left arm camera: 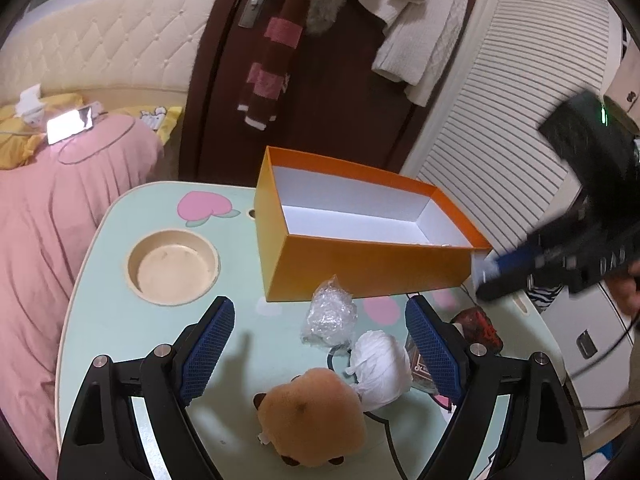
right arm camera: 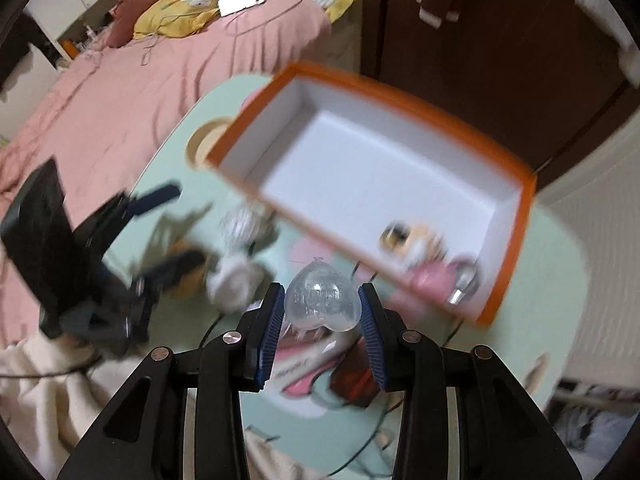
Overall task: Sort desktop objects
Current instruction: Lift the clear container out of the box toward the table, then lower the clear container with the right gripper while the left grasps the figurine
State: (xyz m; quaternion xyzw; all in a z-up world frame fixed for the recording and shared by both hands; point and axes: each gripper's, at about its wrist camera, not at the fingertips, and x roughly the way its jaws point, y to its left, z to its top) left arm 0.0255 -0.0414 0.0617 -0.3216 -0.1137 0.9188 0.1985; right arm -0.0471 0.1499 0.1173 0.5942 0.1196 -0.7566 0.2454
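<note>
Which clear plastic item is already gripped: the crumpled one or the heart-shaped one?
The clear heart-shaped plastic case, clamped in the right hand-held gripper; the crumpled clear plastic wrap lies loose on the table.

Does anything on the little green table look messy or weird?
A bit messy, nothing broken. The brown plush toy lies face down between the open left gripper fingers, beside a crumpled clear wrapper and a knotted white bag. The orange box sits askew on the table. The right gripper holds a clear balloon.
</note>
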